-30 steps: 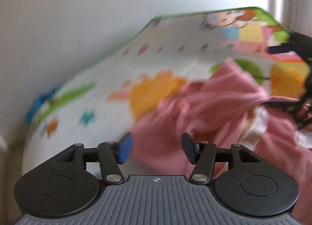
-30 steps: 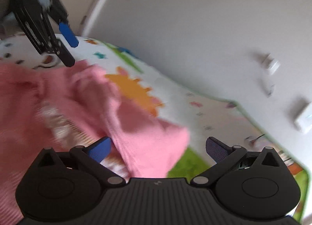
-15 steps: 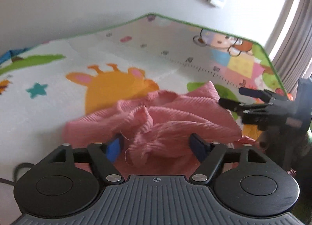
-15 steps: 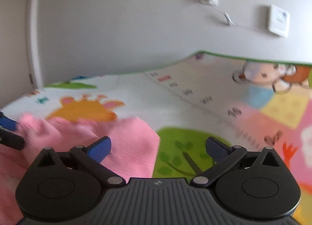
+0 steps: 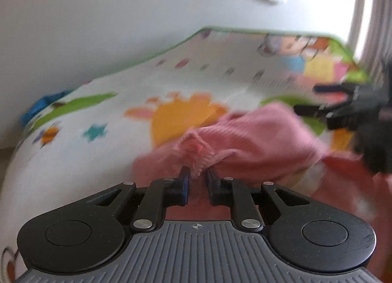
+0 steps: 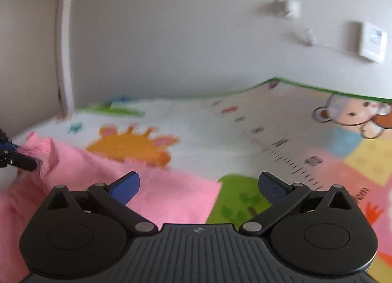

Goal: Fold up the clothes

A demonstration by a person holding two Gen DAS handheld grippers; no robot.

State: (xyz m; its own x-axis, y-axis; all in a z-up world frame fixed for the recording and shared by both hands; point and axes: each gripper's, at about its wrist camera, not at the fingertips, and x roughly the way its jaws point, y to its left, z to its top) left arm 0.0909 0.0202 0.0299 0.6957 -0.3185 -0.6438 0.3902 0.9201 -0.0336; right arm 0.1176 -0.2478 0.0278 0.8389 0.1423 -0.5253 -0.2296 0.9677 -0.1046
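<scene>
Pink garment (image 5: pixel 257 136): ribbed knit cloth, soft, matt. Play mat (image 6: pixel 208 131): smooth printed surface, slight sheen. Left tongs (image 5: pixel 197 177): matt black plastic links, bright metal pivot pins, ridged grey housing. Right tongs (image 6: pixel 198 185): textured blue pads.

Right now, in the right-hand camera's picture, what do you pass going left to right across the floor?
The other gripper pinching the cloth's edge → pink garment → orange giraffe print → green tree print → monkey print, all on the play mat.
</scene>
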